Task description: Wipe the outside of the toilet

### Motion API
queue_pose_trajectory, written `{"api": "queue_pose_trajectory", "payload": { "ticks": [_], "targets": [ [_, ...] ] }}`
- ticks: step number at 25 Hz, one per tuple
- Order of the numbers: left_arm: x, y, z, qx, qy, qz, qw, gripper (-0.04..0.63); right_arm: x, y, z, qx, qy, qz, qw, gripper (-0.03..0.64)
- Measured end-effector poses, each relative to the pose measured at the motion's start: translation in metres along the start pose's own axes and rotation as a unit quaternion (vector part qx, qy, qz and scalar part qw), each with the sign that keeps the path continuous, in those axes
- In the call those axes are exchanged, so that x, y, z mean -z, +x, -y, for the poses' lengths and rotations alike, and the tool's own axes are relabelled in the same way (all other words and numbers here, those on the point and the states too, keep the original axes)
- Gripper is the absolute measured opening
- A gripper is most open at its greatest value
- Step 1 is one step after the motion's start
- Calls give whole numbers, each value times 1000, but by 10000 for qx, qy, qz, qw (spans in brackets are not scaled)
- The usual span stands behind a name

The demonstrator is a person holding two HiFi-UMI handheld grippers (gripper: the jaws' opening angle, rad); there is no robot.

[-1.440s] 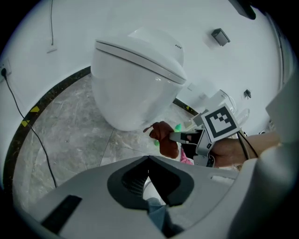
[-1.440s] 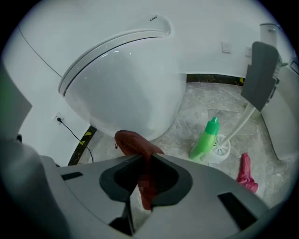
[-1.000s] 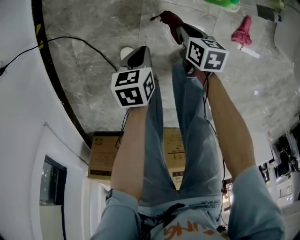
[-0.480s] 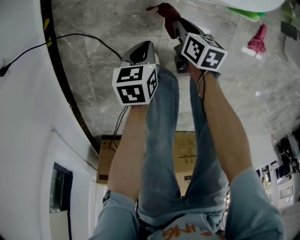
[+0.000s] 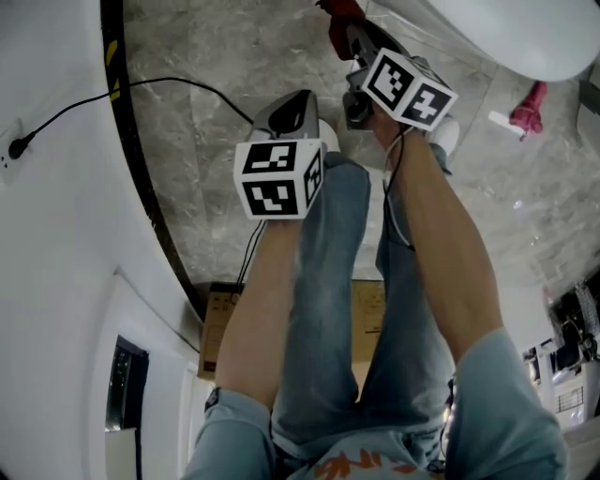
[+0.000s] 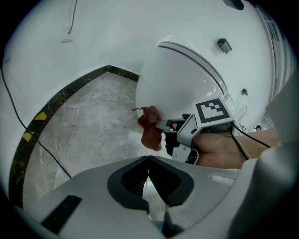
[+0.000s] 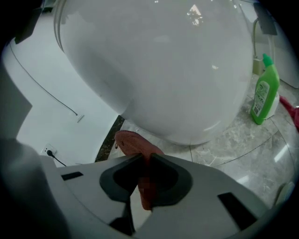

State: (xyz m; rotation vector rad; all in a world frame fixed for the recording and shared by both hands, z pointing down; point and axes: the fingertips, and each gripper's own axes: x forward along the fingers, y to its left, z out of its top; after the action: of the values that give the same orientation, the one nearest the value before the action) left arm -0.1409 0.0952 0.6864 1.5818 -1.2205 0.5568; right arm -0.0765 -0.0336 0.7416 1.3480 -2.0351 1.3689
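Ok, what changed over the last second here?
The head view has closed in on the toilet, which now fills its top right corner. The right tool carried the cloth forward, close to the bowl; whether it touches cannot be told. The left tool came along beside it. Unchanged: right tool shut on the cloth, left tool shut and empty.

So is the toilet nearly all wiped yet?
Probably not. Done: the right gripper is shut on the red cloth. In hand: the cloth hangs close to the side of the white toilet; I can't tell if it touches. Left: likely the whole outside, since no wiped streaks show. The left gripper is shut and empty.
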Motion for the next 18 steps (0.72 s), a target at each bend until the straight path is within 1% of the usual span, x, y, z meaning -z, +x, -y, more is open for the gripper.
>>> {"api": "queue_pose_trajectory", "payload": {
  "ticks": [4, 7, 12, 18],
  "targets": [
    [-9, 4, -4, 17, 99, -10, 9999, -6, -11, 3, 7, 93, 196, 198, 9996, 49],
    [-16, 7, 0, 69, 193, -25, 9998, -5, -16, -1, 15, 183, 267, 234, 9992, 49],
    [-22, 11, 15, 170, 302, -61, 9994, -6, -20, -15, 30, 285, 198, 176, 9992, 51],
    [-20, 15, 35, 262, 413, -165, 9987, -6, -24, -31, 45, 354, 62, 74, 9993, 51]
  ]
}}
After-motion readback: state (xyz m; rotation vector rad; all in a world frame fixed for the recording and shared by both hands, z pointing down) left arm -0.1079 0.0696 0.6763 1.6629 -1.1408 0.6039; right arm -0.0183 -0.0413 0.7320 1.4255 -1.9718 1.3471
